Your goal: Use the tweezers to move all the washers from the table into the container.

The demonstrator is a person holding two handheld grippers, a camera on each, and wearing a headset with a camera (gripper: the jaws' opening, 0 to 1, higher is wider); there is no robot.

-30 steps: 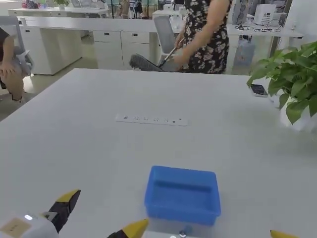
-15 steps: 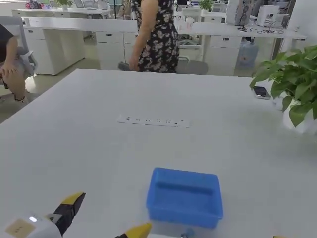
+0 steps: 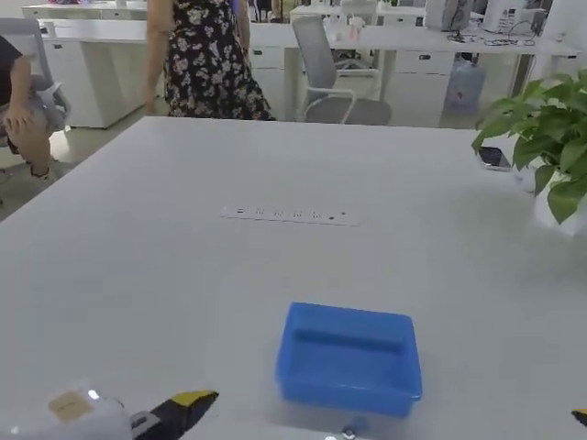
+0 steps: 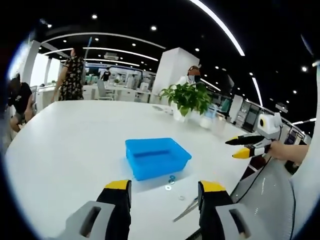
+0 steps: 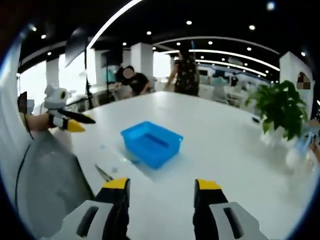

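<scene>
Movement is slight: left gripper [image 4: 165,186] has dipped and right gripper [image 5: 162,184] drifted outward, both wide open and empty, tweezers [image 4: 186,210] untouched between the left jaws, washers [image 4: 171,179] just ahead, short of the container [image 4: 150,170], so pickup hasn't begun.

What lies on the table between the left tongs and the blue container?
Washers just before the container, and the tweezers nearer the left tongs; the left gripper view shows it.
</scene>
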